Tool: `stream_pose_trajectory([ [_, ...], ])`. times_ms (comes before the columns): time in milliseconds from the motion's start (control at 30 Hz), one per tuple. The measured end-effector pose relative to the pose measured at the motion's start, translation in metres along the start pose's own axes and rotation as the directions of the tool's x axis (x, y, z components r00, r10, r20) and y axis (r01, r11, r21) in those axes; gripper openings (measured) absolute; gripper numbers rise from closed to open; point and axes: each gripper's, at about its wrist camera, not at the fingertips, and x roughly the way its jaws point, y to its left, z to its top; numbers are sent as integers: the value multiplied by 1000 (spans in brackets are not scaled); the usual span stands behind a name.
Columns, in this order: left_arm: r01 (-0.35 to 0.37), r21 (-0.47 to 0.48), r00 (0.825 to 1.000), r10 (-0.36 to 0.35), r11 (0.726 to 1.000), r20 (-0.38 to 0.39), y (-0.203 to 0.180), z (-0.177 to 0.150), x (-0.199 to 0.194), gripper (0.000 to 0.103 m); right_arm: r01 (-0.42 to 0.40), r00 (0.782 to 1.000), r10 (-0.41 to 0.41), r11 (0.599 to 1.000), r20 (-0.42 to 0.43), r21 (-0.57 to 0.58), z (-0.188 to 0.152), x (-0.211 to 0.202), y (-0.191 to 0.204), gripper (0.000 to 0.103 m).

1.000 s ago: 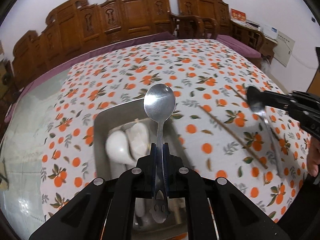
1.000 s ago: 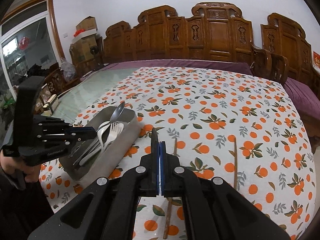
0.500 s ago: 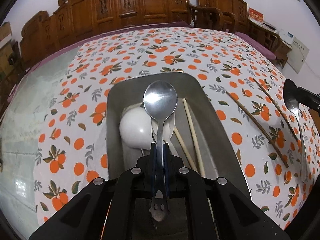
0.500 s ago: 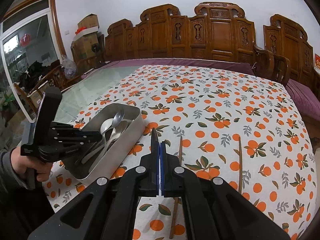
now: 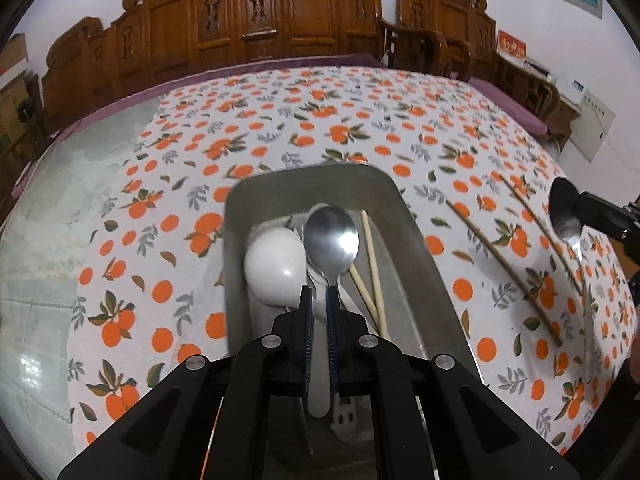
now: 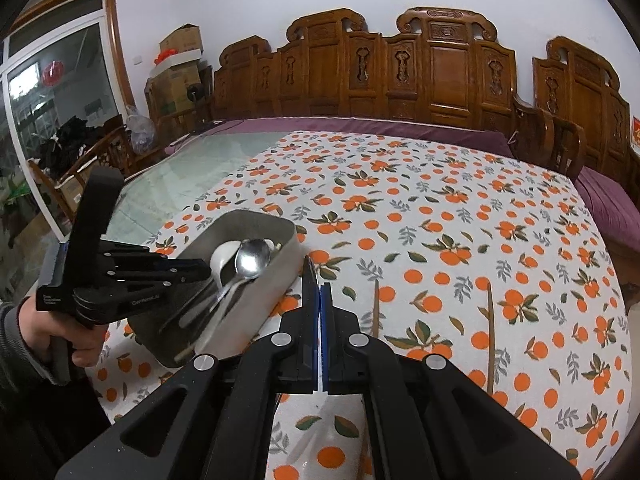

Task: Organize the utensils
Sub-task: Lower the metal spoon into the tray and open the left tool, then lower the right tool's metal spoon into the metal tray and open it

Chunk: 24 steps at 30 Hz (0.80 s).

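Nearest the left wrist camera, your left tongs (image 5: 318, 294) are clamping the handle of a metal spoon (image 5: 331, 244), its bowl jutting forward over the steel tray (image 5: 416, 248). Your left hand (image 6: 60, 332), in a grey sleeve, is gripping the tool's handle at the near left edge of the surface (image 6: 440, 216). In the tray, a white ceramic spoon (image 5: 274, 266) is lying just left of the held spoon, and two pale chopsticks (image 5: 372, 264) are resting along the right side. Nearest the right wrist camera, your right tongs (image 6: 318, 280) are pressed together, gripping nothing, and hovering just right of the tray. Beyond them, two dark chopsticks (image 6: 490, 336) are lying well apart on the orange-print tablecloth (image 6: 400, 184). A second metal spoon (image 5: 568, 224) is lying on the cloth below the right tongs' tip. Farther off, bare glass (image 6: 192, 164) is showing to the left, and carved wooden chairs (image 6: 440, 64) are standing along the white wall.
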Motion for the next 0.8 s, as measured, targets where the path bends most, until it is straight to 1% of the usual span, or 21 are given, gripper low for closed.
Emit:
stream_pose_trajectory([
  [167, -17, 0, 999, 17, 1000, 37, 8, 3, -14, 8, 0, 1000, 0, 1000, 9, -22, 15, 3, 12, 1],
  [233, -22, -3, 999, 22, 1000, 50, 11, 4, -18, 19, -3, 1000, 4, 1000, 13, -21, 20, 4, 16, 1],
  [267, -28, -5, 998, 28, 1000, 61, 14, 5, -22, 21, -6, 1000, 6, 1000, 17, -20, 23, 4, 18, 1],
  [400, -28, -20, 996, 29, 999, 82, 22, 8, -30, 22, -23, 999, 23, 1000, 29, -15, 33, 7, 27, 1],
  [467, -24, -30, 995, 27, 999, 91, 26, 9, -34, 27, -33, 999, 33, 999, 35, -17, 40, 9, 34, 1],
  [533, -24, -39, 994, 28, 999, 103, 30, 10, -38, 34, -39, 998, 40, 999, 39, -24, 45, 12, 40, 1],
  [800, -30, -78, 990, 40, 996, 133, 50, 15, -50, 35, -72, 996, 74, 997, 48, -27, 61, 28, 66, 1],
])
